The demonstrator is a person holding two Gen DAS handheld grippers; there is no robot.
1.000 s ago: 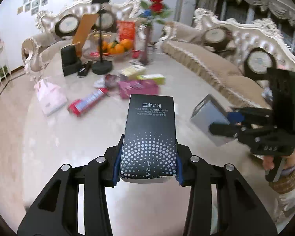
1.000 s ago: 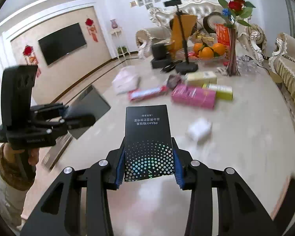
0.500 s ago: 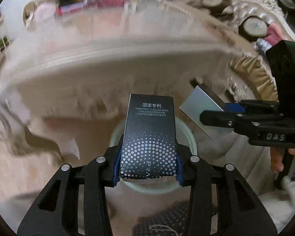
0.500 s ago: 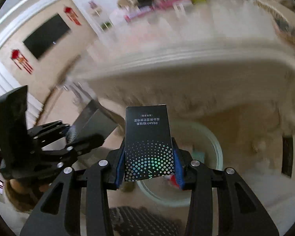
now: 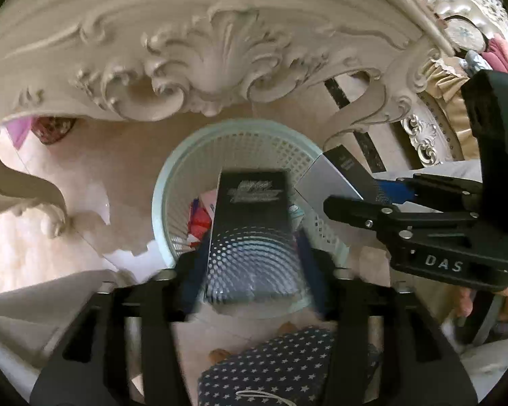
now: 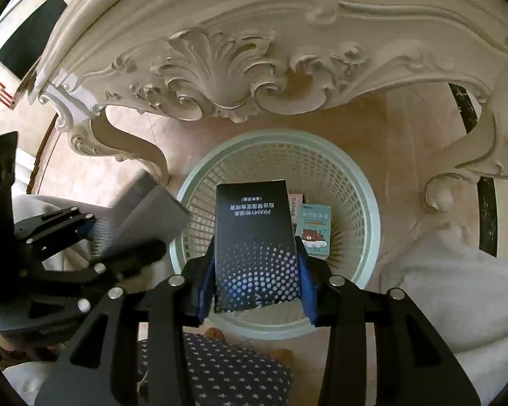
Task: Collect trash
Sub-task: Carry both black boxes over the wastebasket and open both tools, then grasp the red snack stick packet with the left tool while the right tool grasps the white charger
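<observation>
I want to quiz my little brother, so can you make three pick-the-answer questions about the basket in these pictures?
1. Where is the basket?
A. on the sofa
B. on the floor below the carved table
C. on top of the table

2. What colour is the basket?
A. red
B. black
C. pale green

3. How is the basket?
A. upright, with packets inside
B. tipped over
C. upright and empty

Answers:
1. B: the basket stands on the floor tiles, and the table has its carved edge above it.
2. C: its rim and mesh wall are pale green.
3. A: its open top faces up, and the bear box lies inside with other packets.
</observation>
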